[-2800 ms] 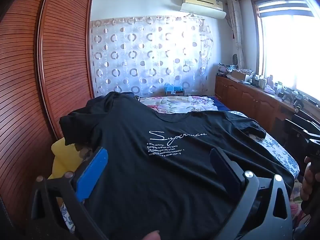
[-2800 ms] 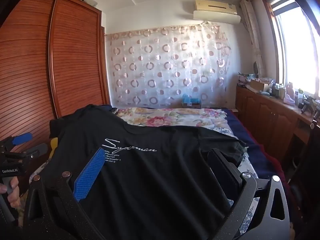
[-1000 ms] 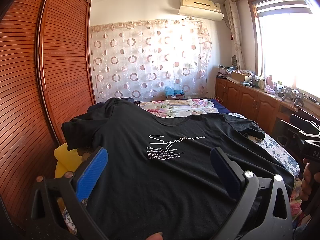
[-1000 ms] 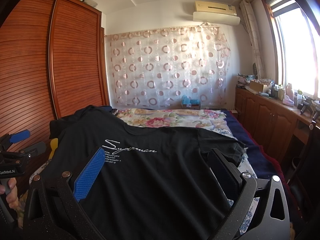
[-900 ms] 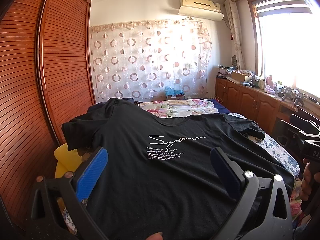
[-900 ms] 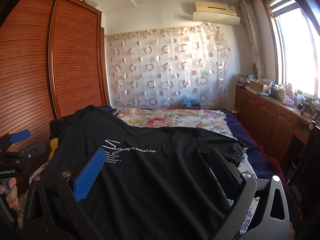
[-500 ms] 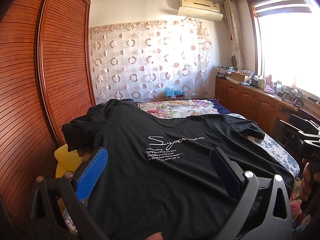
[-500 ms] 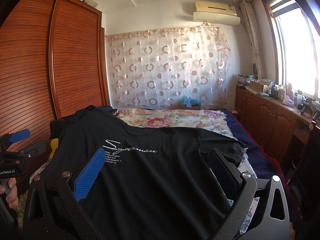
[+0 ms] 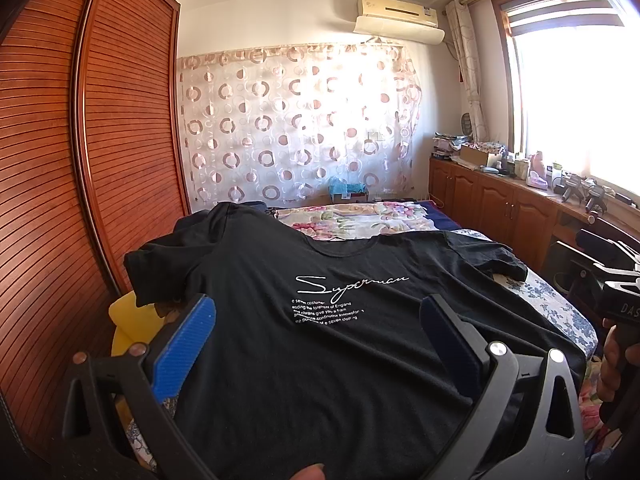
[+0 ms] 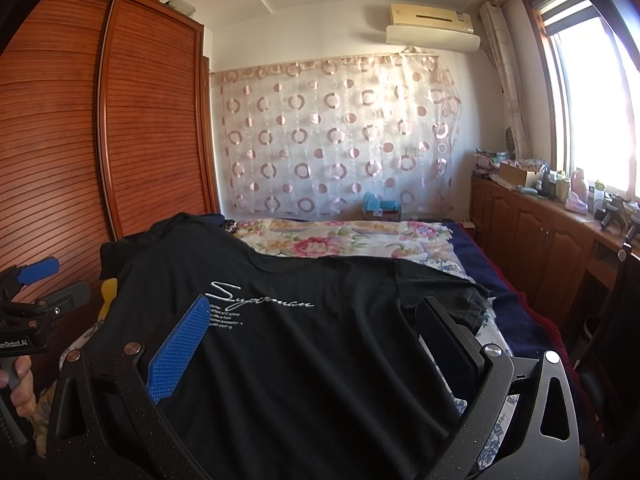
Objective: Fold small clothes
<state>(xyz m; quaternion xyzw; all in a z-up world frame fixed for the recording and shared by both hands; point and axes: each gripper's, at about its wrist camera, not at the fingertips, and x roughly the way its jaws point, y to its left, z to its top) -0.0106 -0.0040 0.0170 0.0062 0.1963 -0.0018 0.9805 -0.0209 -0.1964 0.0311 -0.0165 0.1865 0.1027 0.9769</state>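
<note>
A black T-shirt [image 9: 320, 344] with white "Superman" script lies spread flat, front up, on the bed; it also shows in the right wrist view [image 10: 304, 344]. My left gripper [image 9: 320, 308] is open and empty, held above the shirt's lower left part. My right gripper [image 10: 312, 308] is open and empty above the shirt's lower right part. The left gripper also shows at the left edge of the right wrist view [image 10: 36, 280]. Both sleeves lie out to the sides.
The bed has a floral cover [image 10: 344, 240] beyond the shirt. A wooden slatted wardrobe [image 9: 80, 160] stands close on the left. Wooden cabinets [image 10: 540, 240] with clutter run along the right under the window. A yellow object [image 9: 128, 320] lies beside the left sleeve.
The left wrist view has tilted up slightly since 2.8 s ago. Both grippers stay open above the shirt. The shirt has not moved.
</note>
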